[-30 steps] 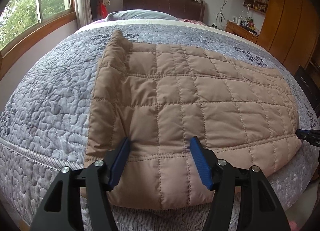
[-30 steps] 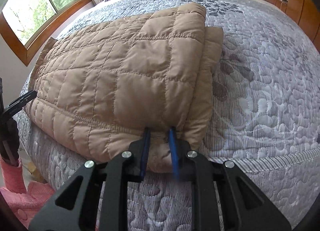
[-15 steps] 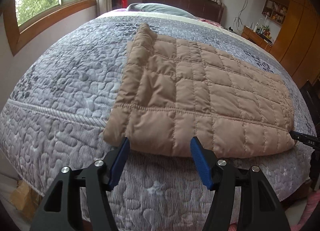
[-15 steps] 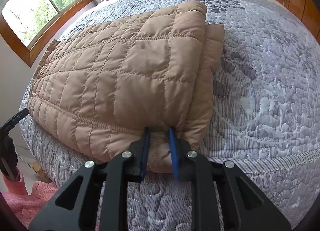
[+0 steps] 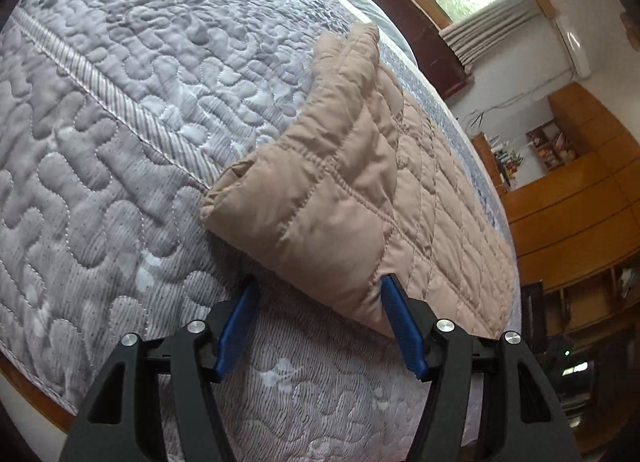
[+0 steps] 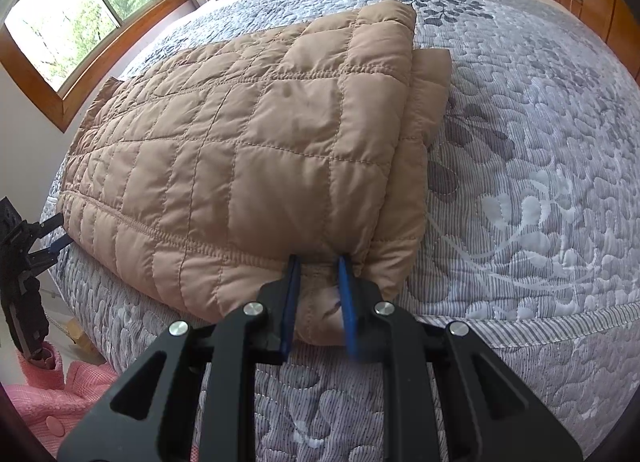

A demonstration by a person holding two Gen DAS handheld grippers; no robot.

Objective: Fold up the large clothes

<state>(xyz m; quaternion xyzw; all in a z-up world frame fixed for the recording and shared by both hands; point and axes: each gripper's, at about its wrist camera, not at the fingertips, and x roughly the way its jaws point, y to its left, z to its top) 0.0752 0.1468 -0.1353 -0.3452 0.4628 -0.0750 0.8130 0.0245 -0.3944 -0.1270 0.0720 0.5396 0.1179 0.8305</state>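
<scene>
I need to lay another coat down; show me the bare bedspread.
Bare bedspread lies between the folded jacket and the cabinets. More lies window-side, beyond its other end. The near edge is crowded: right gripper pinches the jacket, left gripper open beside it.

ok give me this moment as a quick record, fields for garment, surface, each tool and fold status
garment: tan quilted jacket, folded into a layered slab
surface: grey floral quilted bedspread, jacket near its front edge
left tool: open, at the jacket's left front corner, gripping nothing
right tool: shut on the jacket's right front corner
fold status: long rectangle across the bed, final fold not yet done
backdrop: window, wooden cabinets
</scene>
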